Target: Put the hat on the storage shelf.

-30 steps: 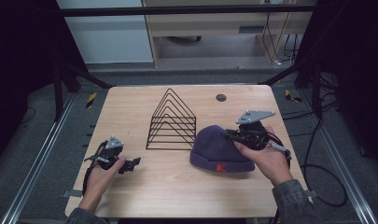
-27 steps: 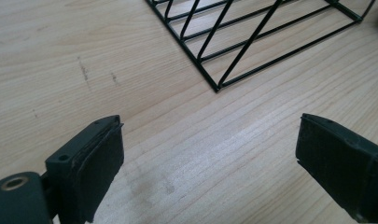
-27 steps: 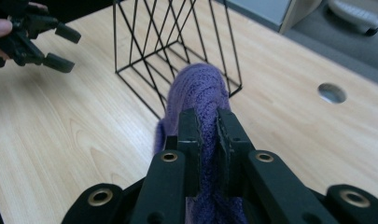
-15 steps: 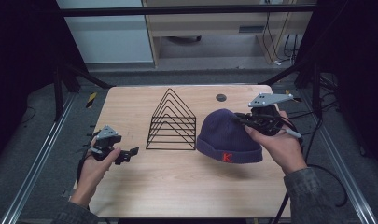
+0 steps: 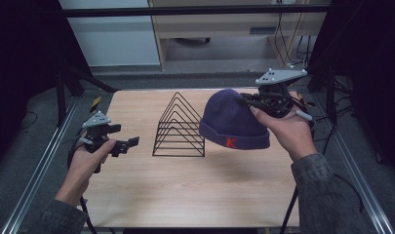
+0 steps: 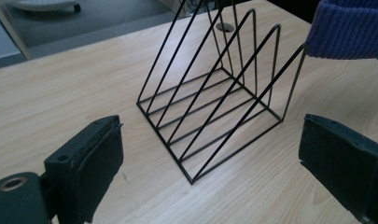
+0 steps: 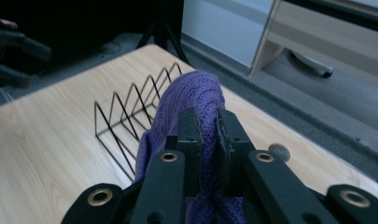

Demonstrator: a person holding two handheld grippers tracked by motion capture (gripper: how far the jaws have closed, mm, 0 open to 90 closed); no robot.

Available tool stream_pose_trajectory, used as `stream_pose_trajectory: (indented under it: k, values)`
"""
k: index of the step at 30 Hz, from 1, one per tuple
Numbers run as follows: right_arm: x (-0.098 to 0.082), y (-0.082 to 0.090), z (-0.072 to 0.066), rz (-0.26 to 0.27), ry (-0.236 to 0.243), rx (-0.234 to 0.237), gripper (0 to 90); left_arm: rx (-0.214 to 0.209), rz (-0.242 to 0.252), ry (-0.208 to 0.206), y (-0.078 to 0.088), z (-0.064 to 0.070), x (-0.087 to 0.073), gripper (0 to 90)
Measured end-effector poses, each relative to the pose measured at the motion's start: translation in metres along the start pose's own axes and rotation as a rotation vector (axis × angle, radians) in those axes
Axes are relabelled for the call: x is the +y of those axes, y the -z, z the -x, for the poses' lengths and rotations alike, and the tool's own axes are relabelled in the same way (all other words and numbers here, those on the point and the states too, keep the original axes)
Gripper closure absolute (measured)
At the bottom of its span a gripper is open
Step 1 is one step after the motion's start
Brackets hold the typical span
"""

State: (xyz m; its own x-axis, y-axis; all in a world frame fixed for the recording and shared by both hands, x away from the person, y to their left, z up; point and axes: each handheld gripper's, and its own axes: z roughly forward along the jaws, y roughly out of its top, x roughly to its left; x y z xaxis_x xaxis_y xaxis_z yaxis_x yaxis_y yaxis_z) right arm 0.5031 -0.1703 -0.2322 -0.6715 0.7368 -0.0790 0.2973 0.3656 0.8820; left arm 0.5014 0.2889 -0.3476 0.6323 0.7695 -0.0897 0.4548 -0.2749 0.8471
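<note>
Here, a person sits at a light wooden table [image 5: 195, 195] with a two-jaw gripper in each hand. The right gripper [image 5: 247, 101] is clamped tight on a fold of a purple knitted hat [image 5: 231, 119], holding it up in the air above the right half of the table. The hat hangs with its cuff lowest, and a small red letter K shows on the cuff. In the right gripper view the knit is pinched between the two black jaws. The left gripper [image 5: 129, 144] hovers over the left side, jaws spread wide with nothing between them. A black wire rack [image 5: 179, 127] of triangular dividers stands between the two grippers, just left of the hat.
</note>
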Motion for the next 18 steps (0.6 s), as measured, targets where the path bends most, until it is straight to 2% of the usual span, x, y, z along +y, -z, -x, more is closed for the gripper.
stream_pose_trajectory:
  k: [2, 8, 18]
  values:
    - [0.009, 0.000, -0.002, 0.014, 0.001, 0.000, 81.5, -0.007, 0.005, -0.001, 0.001, 0.002, 0.006, 5.9]
    - [0.029, -0.002, -0.005, 0.035, 0.028, -0.010, 81.5, -0.006, -0.003, -0.044, 0.002, 0.009, 0.021, 5.9]
    - [0.049, -0.007, -0.009, 0.051, 0.043, -0.010, 81.5, -0.003, 0.023, -0.038, 0.005, 0.009, 0.032, 6.1]
